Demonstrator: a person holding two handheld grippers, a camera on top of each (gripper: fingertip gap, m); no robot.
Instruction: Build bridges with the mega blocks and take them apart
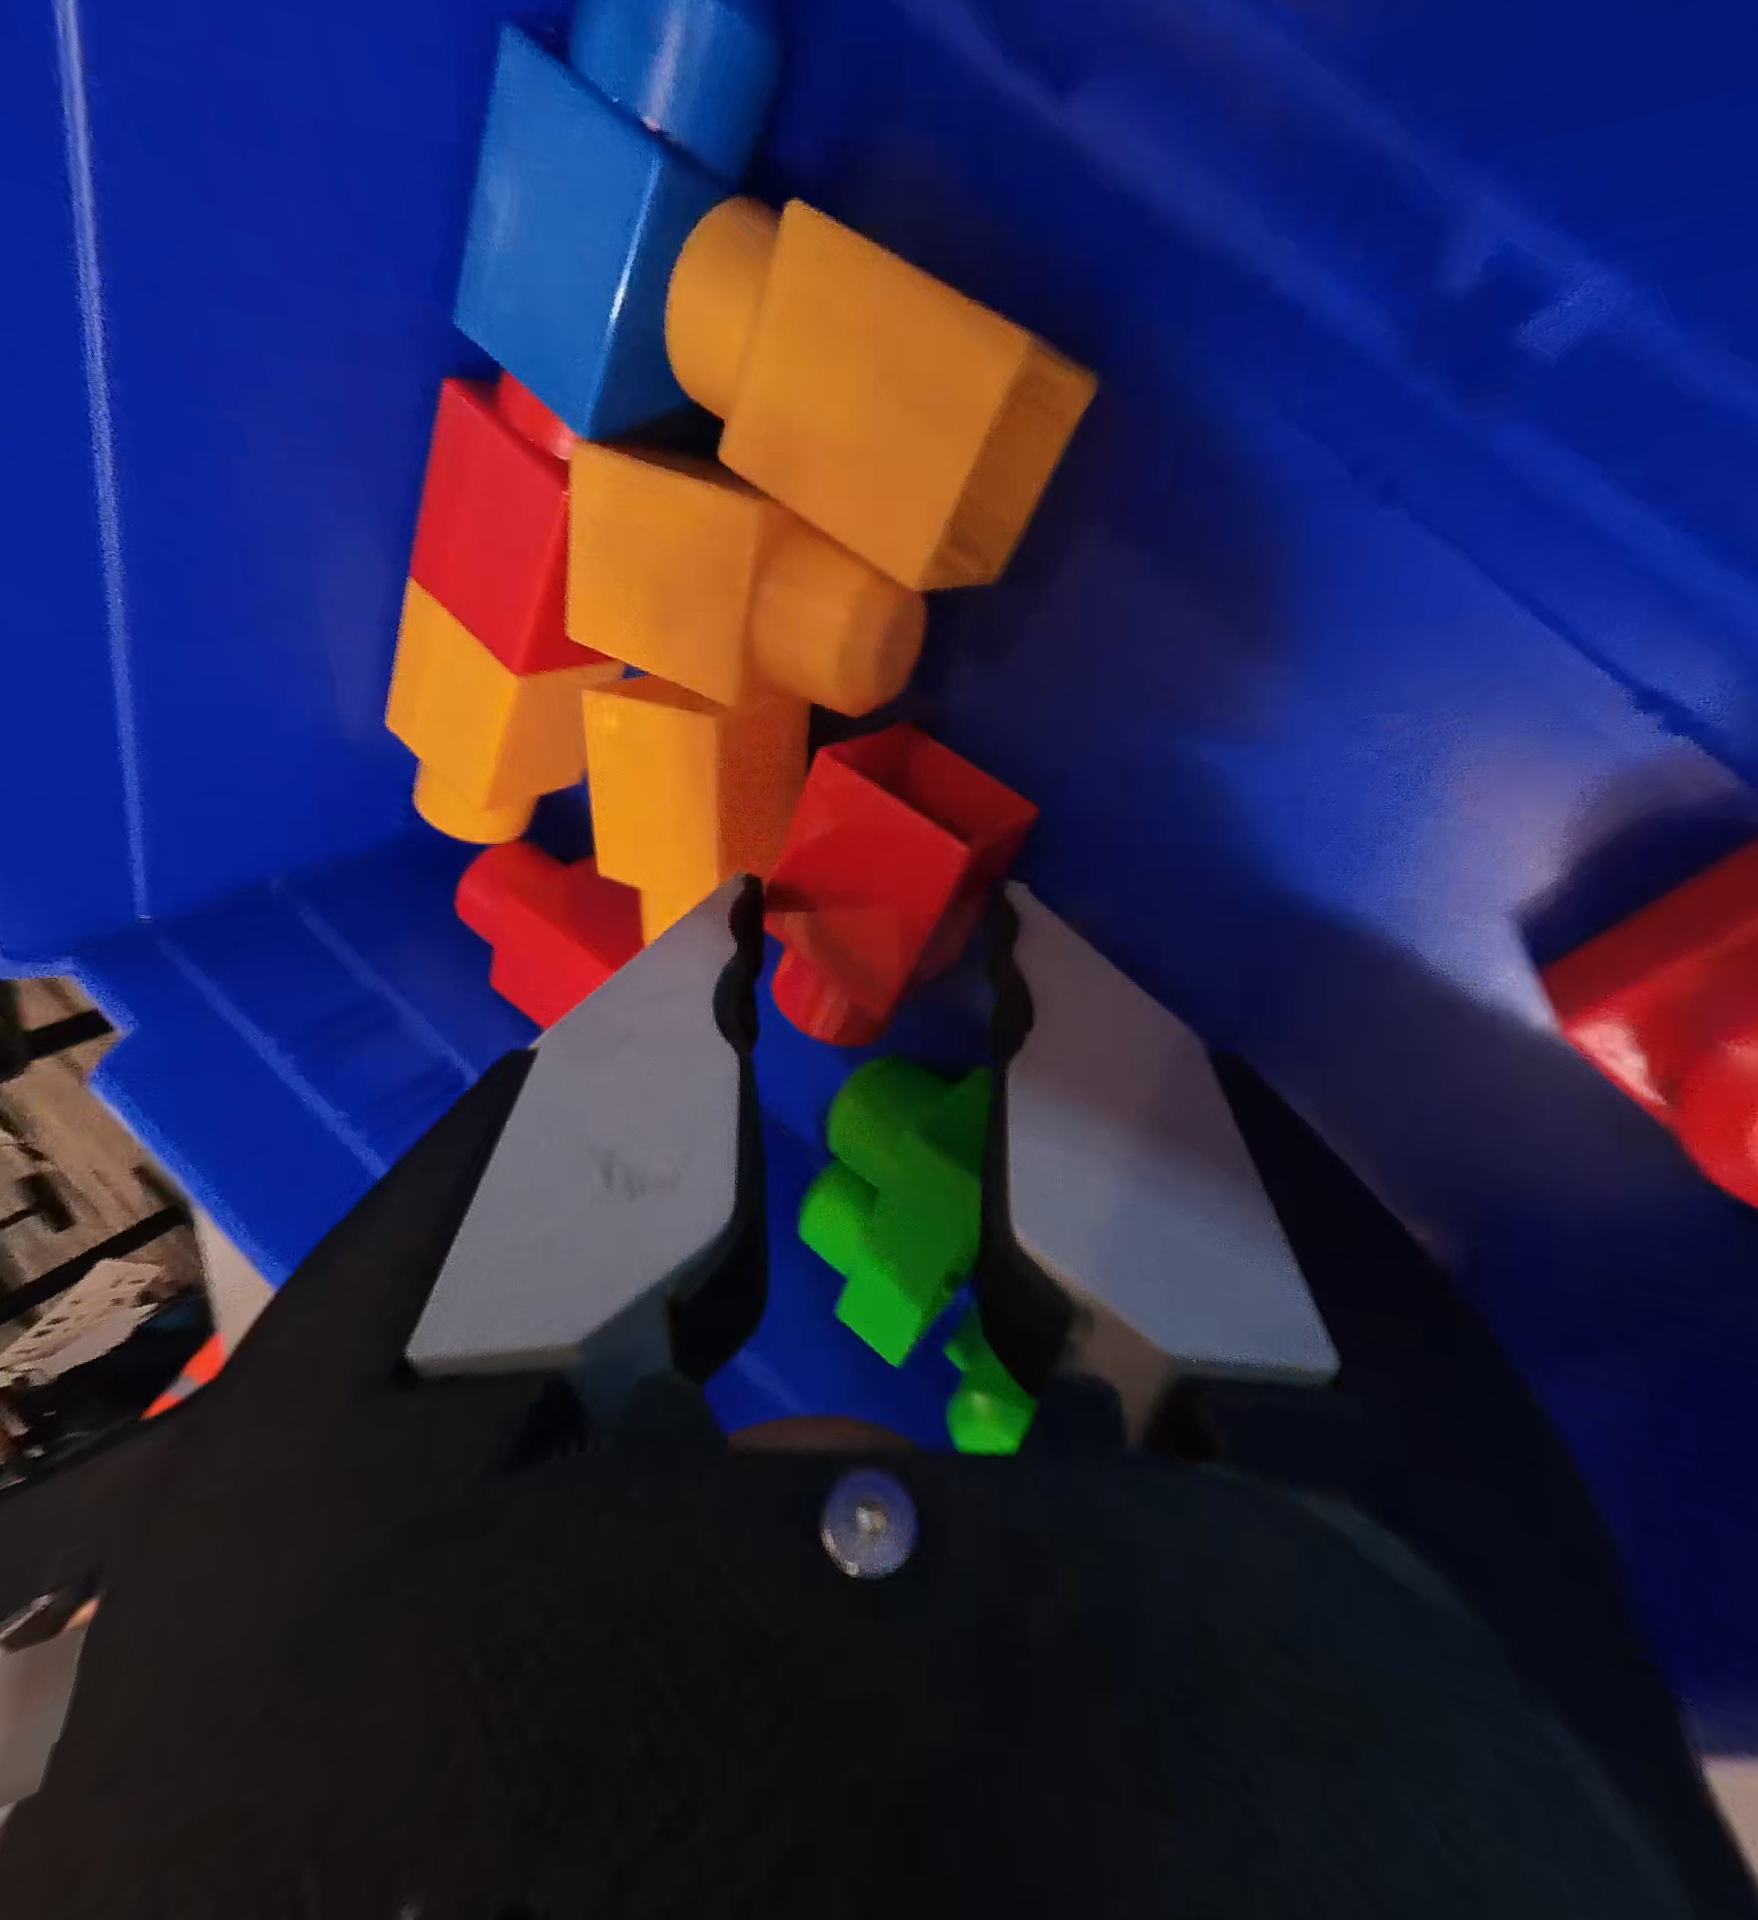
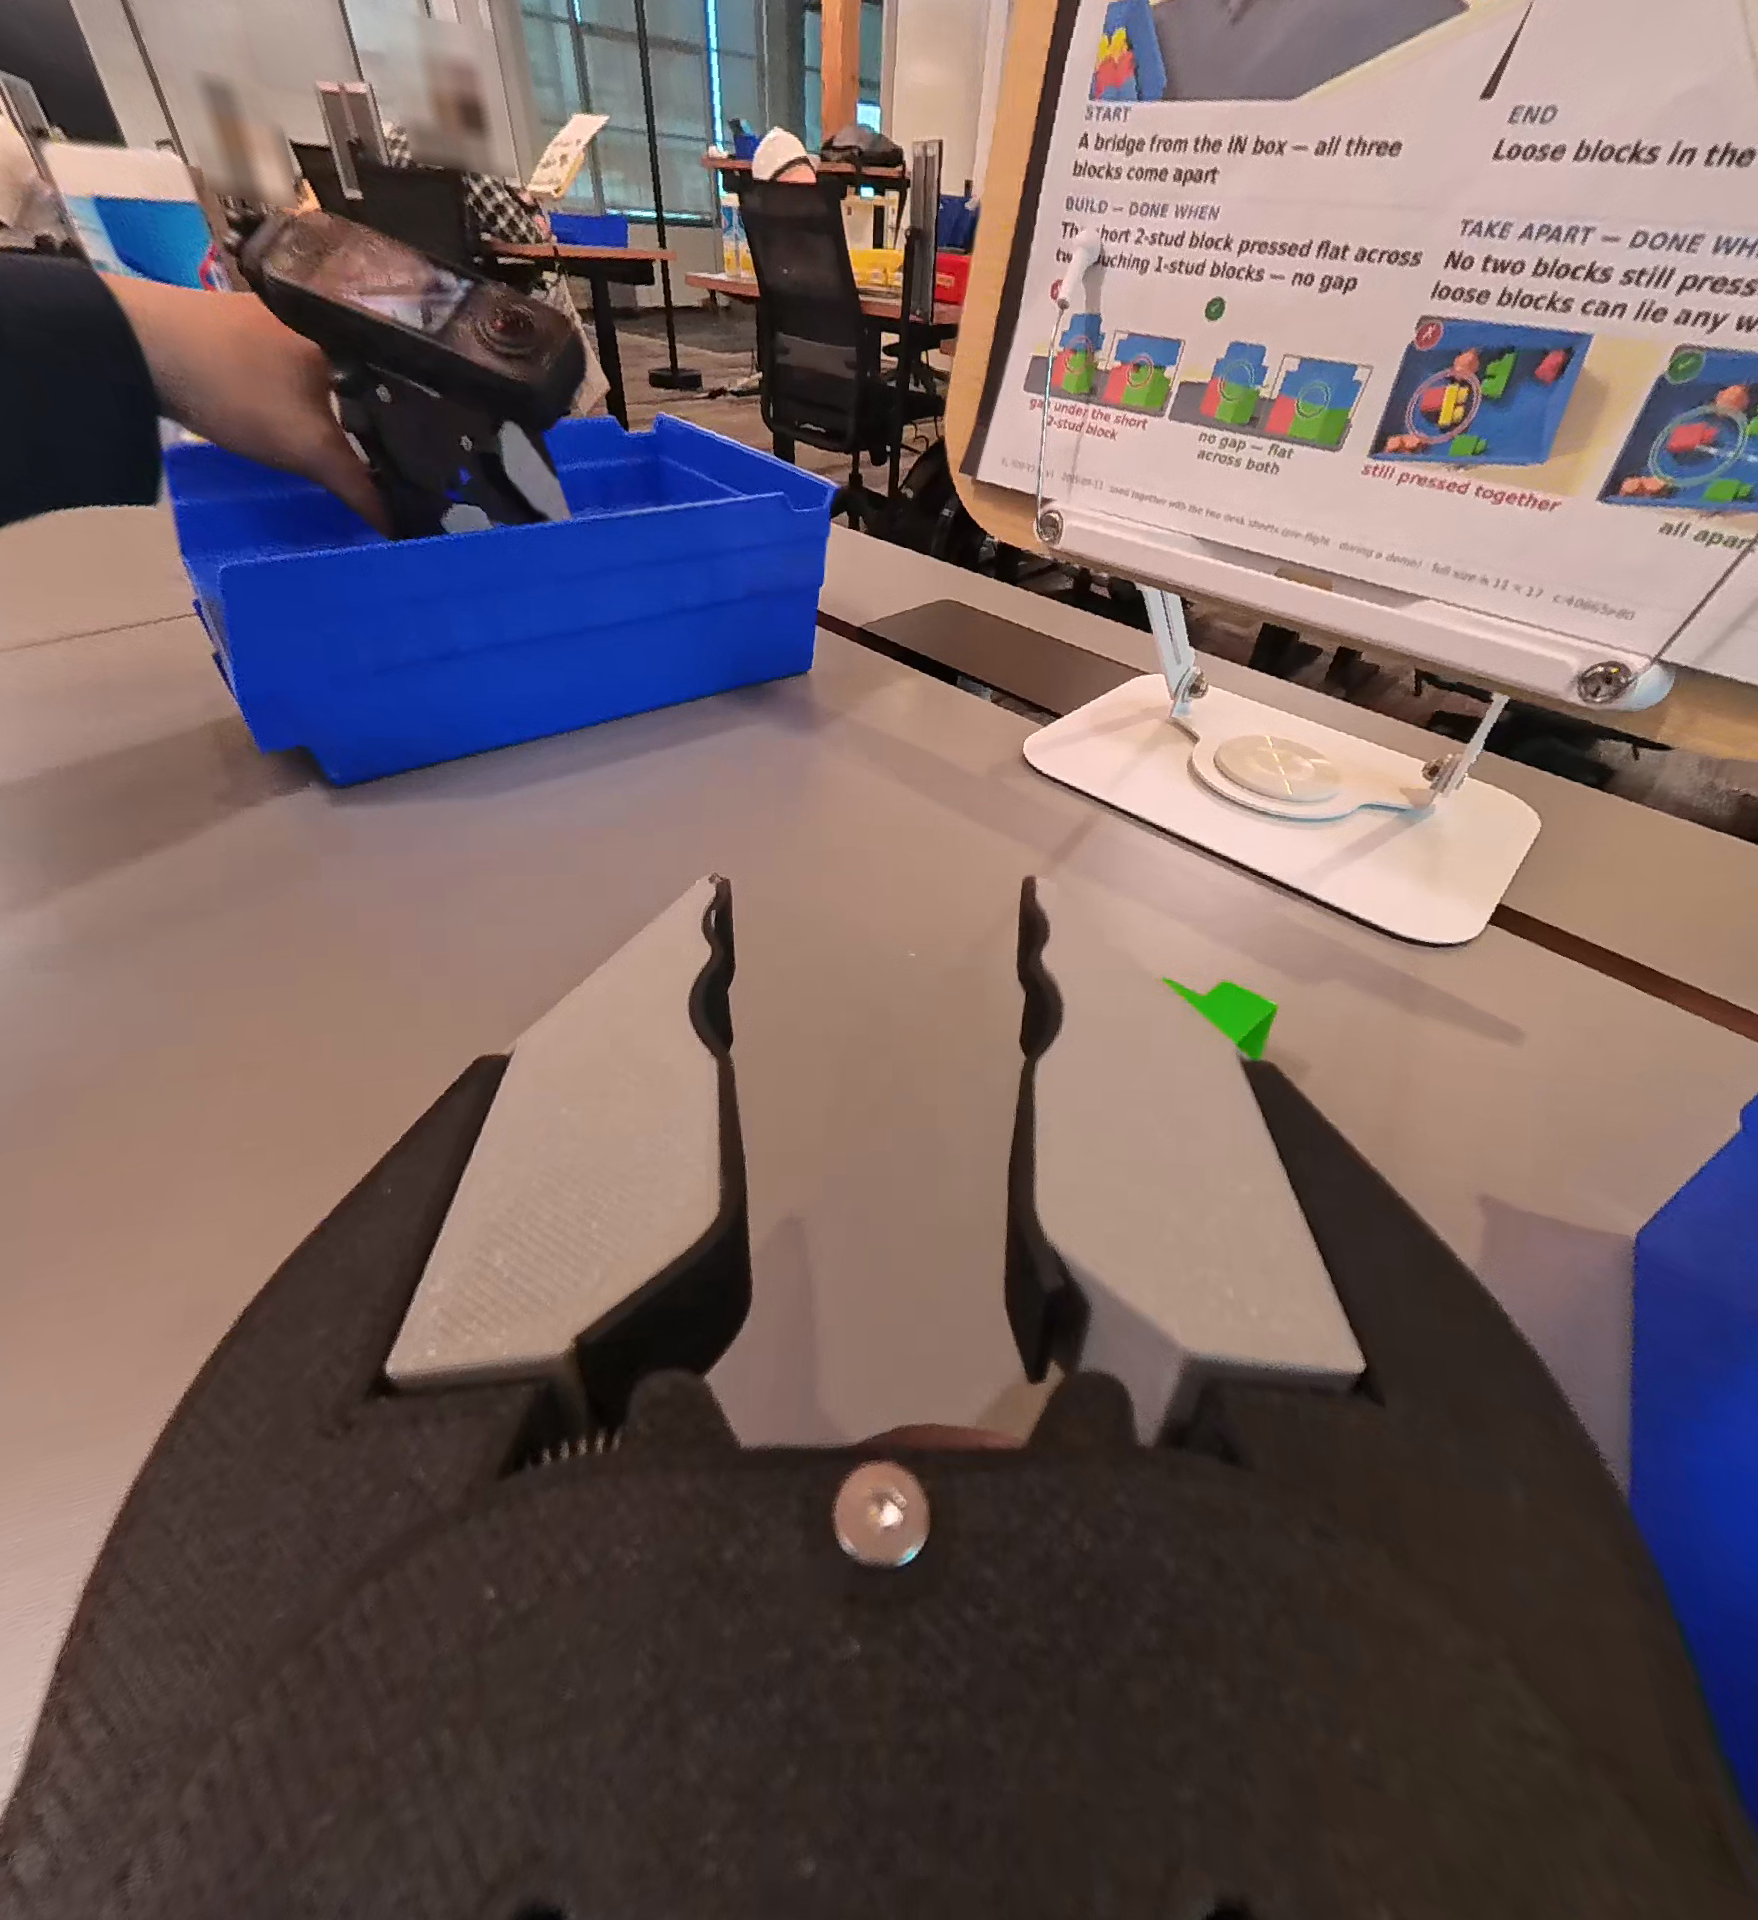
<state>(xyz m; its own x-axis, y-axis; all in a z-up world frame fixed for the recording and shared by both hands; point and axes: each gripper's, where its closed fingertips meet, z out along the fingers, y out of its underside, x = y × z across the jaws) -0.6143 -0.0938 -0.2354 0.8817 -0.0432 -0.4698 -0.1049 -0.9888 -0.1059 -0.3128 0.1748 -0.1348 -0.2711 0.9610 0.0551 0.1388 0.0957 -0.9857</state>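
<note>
In the left wrist view my left gripper [image 1: 875, 899] is open inside a blue bin [image 1: 1374, 520]. Its tips stand on either side of a red one-stud block [image 1: 890, 873]; I cannot tell if they touch it. Beyond lie several orange blocks [image 1: 875, 395], a blue block [image 1: 574, 239] and more red blocks [image 1: 501, 530]. Green blocks [image 1: 896, 1205] lie under the fingers. In the right wrist view my right gripper [image 2: 870, 894] is open and empty, low over the grey table. A green block [image 2: 1230, 1013] lies just to its right. The left gripper [image 2: 501, 499] shows in the far bin [image 2: 501, 623].
A red block [image 1: 1727, 1039] lies at the right of the bin. An instruction board on a white stand [image 2: 1290, 810] stands at the back right of the table [image 2: 335, 987]. A second blue bin [image 2: 1748, 1403] is at the right edge. A person's hand and sleeve [image 2: 127, 405] hold the left gripper. One gripper's finger ends stand about 40 centimeters off the other's. The blue block [image 1: 574, 239] lies around 10 centimeters away from my left fingertips.
</note>
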